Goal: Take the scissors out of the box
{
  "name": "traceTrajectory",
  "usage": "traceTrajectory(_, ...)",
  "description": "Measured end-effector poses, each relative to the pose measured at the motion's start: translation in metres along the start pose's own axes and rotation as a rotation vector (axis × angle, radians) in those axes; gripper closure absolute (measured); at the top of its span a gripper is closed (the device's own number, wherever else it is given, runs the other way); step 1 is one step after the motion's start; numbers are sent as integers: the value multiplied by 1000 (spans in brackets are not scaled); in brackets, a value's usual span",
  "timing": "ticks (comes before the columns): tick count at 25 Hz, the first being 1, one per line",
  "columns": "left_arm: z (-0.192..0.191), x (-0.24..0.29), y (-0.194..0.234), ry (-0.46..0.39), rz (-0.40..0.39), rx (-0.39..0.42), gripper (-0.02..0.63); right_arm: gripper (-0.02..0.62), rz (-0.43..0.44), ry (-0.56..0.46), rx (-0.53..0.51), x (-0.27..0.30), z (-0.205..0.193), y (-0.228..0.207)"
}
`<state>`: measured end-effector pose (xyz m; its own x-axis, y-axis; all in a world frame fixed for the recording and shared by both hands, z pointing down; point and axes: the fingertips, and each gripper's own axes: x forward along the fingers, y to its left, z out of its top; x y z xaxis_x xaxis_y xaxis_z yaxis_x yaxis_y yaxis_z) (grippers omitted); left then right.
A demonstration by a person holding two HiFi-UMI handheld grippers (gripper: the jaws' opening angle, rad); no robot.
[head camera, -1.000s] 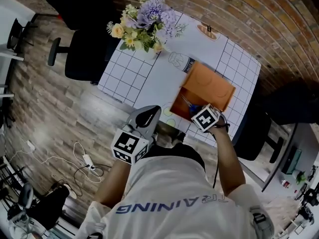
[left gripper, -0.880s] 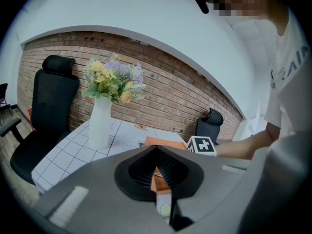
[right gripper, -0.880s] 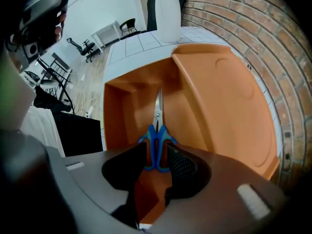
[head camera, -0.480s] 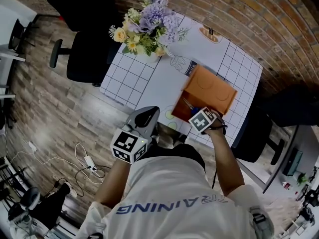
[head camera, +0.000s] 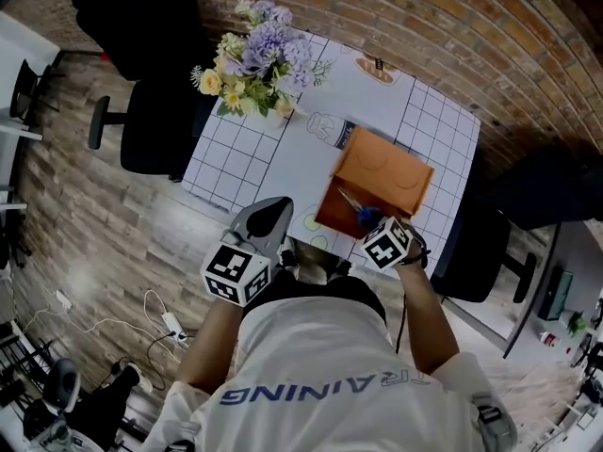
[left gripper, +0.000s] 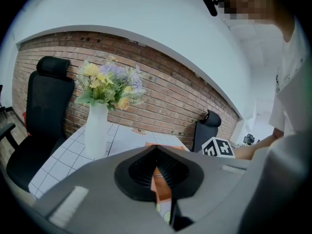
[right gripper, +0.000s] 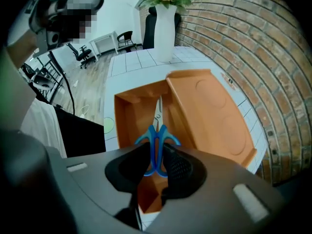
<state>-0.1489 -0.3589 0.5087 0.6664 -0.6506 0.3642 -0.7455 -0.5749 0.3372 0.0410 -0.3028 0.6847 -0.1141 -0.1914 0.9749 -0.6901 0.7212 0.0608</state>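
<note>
1. The right tongs (right gripper: 157,151) point steeply down over the orange box (right gripper: 125,117). Their jaws have just been closing, and the pads now pinch the 2 blue handle loops of the scissors (right gripper: 157,130). The blades hang beyond the tips, down inside the box, so the scissors are gripped but not yet clear of it.
2. The left tongs (left gripper: 157,150) are closed on nothing. They are held roughly level on the person's side of the right tongs, well apart from the box, so nothing is steadying the box.
3. The main risk, as I see it, is a slip. The pads sit on smooth, rounded plastic loops, so the scissors could swivel in the grip or drop back into the box if the lift is jerky.
4. A second risk is a snag. If the right tongs drift sideways before the blades are out, the tip could catch a box wall or the open lid (right gripper: 209,112), which lies just to the right of those tongs. With no hold on the box, it could be dragged along the worktop (head camera: 247,158) or tipped.
5. If the squeeze eases, the blades might splay and catch more readily.
6. The vase of flowers (left gripper: 96,129) stands well beyond the left tongs. Only a wide swing would threaten it.
</note>
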Motion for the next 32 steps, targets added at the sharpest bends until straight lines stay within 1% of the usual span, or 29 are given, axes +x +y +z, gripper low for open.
traceTrajectory(4,9,8,-11,-16,-23,18,606,494,4,-53,-6,-22,2,7)
traceTrajectory(6,14,12,-18,-26,-34,24,606,493,8,-99,5,-36,4,9)
traceTrajectory(8,20,16,-25,-34,-46,33,606,492,19,-173,46,-54,8,7)
traceTrajectory(10,28,21,-34,-45,-61,48,606,492,11,-268,114,-76,12,-3)
traceTrajectory(12,37,25,-45,-60,-75,64,606,492,-32,-369,162,-101,16,-17)
traceTrajectory(14,45,29,-56,-78,-88,78,606,492,-93,-466,184,-126,20,-32)
traceTrajectory(18,63,36,-78,-112,-115,107,606,492,-196,-631,246,-172,20,-56)
traceTrajectory(20,73,39,-88,-126,-128,125,606,492,-233,-715,294,-196,20,-69)
traceTrajectory(24,98,42,-105,-168,-147,165,606,492,-282,-881,376,-248,21,-93)
traceTrajectory(27,116,42,-114,-207,-147,200,606,492,-341,-966,396,-282,18,-107)
traceTrajectory(29,124,41,-118,-225,-140,216,606,492,-365,-1010,414,-299,15,-113)
traceTrajectory(32,127,41,-119,-226,-131,220,606,492,-388,-1043,436,-313,10,-119)
